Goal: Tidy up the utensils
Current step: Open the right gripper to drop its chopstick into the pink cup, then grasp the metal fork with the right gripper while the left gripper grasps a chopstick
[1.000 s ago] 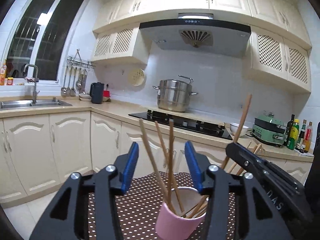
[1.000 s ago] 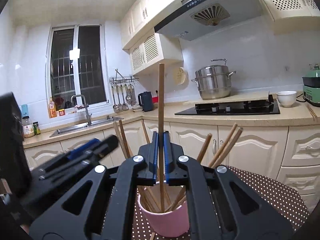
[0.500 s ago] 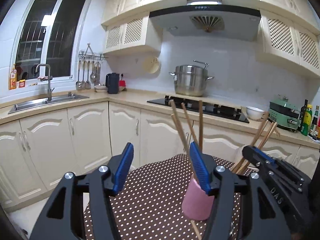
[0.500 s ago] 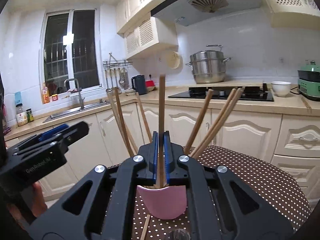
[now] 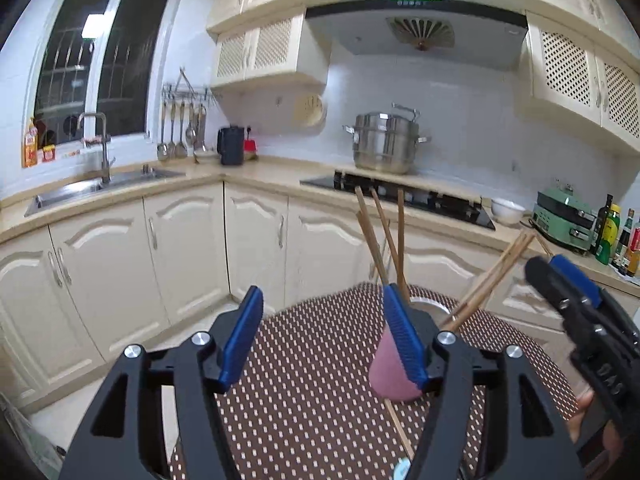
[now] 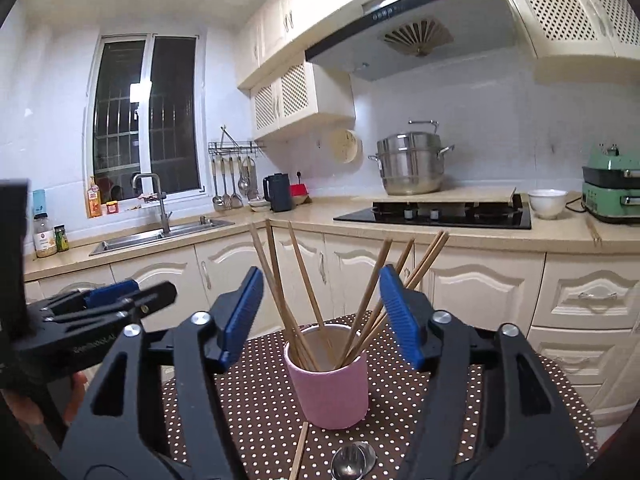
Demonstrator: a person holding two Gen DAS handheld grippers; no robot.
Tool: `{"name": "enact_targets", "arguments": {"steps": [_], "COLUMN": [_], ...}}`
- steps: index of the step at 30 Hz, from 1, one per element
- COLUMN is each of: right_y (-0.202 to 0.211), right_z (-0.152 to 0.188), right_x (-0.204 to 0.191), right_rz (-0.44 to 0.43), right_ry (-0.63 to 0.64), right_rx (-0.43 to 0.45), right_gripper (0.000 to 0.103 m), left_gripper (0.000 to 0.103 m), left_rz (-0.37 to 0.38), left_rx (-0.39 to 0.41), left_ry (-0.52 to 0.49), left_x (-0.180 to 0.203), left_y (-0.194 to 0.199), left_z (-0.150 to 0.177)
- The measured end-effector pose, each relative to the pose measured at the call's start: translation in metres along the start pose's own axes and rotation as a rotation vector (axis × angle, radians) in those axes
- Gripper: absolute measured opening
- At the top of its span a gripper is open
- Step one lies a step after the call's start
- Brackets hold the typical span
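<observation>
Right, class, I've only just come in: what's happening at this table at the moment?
A person holding a claw in each hand is sorting utensils on a dotted tablecloth. Wooden chopsticks stand in a pink cup. The right claw is open in front of the cup, holding nothing; the left claw is open and empty too. One chopstick and a spoon lie on the cloth.

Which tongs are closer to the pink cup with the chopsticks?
The right tongs, probably. They hover open just before the pink cup, fingers either side of the chopsticks. The left tongs sit off to the cup's left, open around nothing.
</observation>
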State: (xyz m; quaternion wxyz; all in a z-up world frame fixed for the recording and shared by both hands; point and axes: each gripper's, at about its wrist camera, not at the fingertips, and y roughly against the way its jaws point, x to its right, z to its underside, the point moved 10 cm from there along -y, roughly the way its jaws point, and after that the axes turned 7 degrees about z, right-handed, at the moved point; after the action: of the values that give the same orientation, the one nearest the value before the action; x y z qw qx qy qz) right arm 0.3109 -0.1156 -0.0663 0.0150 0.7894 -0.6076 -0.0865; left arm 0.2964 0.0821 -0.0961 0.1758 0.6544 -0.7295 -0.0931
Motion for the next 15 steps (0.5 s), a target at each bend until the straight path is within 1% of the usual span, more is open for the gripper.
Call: {"name": "enact_targets", "arguments": {"steps": [4, 7, 8, 9, 11, 13, 15], "right_y": [0.014, 0.019, 0.019, 0.019, 0.016, 0.013, 0.011], "right_z": [0.003, 0.015, 0.021, 0.029, 0.047, 0.065, 0.082], "right_x": [0.010, 0.024, 0.029, 0.035, 0.045, 0.052, 0.055], "right_rz": [0.016, 0.043, 0.050, 0.061, 0.077, 0.093, 0.103], "right_ry": [0.013, 0.011, 0.006, -0.003, -0.022, -0.030, -0.031], "right_rx": [-0.012, -0.045, -0.062, -0.089, -0.158, -0.224, -0.284], "right_gripper": [0.062, 0.062, 0.063, 0.064, 0.064, 0.064, 0.064], "left_gripper": [0.062, 0.062, 0.062, 0.062, 0.062, 0.062, 0.062], "left_rz": [0.029, 0.046, 0.048, 0.044, 0.040, 0.064, 0.079], "left_rx": [-0.099, -0.213, -0.283, -0.318, -0.425, -0.494, -0.539], "left_ry": [0.009, 0.007, -0.006, -0.012, -0.018, 0.008, 0.022], "left_x": [0.005, 0.011, 0.015, 0.015, 0.020, 0.026, 0.031], "left_y": [-0.003, -0.015, -0.022, -0.027, -0.040, -0.049, -0.055], "left_z": [0.018, 0.042, 0.056, 0.063, 0.087, 0.104, 0.117]}}
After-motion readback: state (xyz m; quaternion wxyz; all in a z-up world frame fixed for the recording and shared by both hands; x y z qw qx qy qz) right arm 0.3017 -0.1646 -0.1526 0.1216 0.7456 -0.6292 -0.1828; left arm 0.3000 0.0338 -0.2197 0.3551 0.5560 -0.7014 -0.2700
